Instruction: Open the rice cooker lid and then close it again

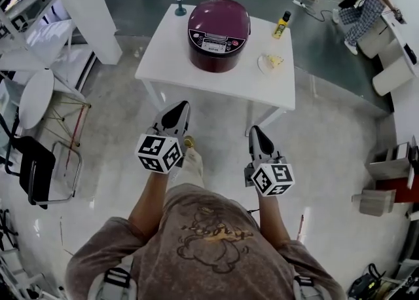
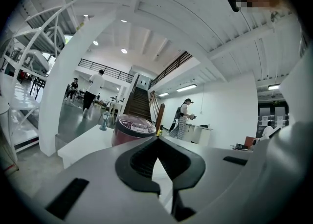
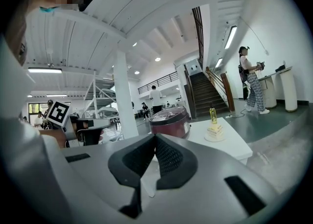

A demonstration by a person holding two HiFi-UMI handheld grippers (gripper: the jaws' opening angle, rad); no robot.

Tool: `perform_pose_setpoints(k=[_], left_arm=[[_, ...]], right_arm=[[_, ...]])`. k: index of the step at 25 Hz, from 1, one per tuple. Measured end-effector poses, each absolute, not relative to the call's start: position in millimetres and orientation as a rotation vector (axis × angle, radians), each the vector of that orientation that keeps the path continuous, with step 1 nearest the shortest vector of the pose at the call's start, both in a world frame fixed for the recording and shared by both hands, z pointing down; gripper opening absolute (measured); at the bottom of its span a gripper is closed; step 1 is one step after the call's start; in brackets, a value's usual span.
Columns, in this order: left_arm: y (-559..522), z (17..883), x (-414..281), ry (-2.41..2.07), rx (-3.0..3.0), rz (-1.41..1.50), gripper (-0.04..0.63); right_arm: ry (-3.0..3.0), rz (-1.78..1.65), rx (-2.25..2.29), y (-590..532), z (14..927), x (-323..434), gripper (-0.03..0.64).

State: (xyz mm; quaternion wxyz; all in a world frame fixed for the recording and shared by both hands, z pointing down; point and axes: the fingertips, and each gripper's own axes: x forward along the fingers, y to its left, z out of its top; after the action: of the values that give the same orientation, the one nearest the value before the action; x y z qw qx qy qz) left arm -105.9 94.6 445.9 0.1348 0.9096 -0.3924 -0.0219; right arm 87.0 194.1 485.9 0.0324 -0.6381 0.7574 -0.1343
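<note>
The round maroon rice cooker (image 1: pixel 218 34), its lid (image 1: pixel 219 18) shut, stands at upper centre on the white square surface (image 1: pixel 171 63). Lower in frame, the left tool (image 1: pixel 177 112) and right tool (image 1: pixel 258 136) are clenched on nothing and well apart from it, probably because the reach has yet to arrive.

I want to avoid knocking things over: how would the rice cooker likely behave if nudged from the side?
The rice cooker looks wide and squat, so it would probably slide rather than tip. Its bulk suggests it is stiff and fairly heavy. The smooth white table may let it skid a little.
</note>
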Motion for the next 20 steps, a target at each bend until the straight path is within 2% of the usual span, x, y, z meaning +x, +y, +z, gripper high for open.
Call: perform_pose_setpoints(k=[20], left_arm=[[-66,435,-62,-1.045,2.649,-0.064,0.020]], right_arm=[[2.286,-0.445,-2.017,45,471,124,-0.003]])
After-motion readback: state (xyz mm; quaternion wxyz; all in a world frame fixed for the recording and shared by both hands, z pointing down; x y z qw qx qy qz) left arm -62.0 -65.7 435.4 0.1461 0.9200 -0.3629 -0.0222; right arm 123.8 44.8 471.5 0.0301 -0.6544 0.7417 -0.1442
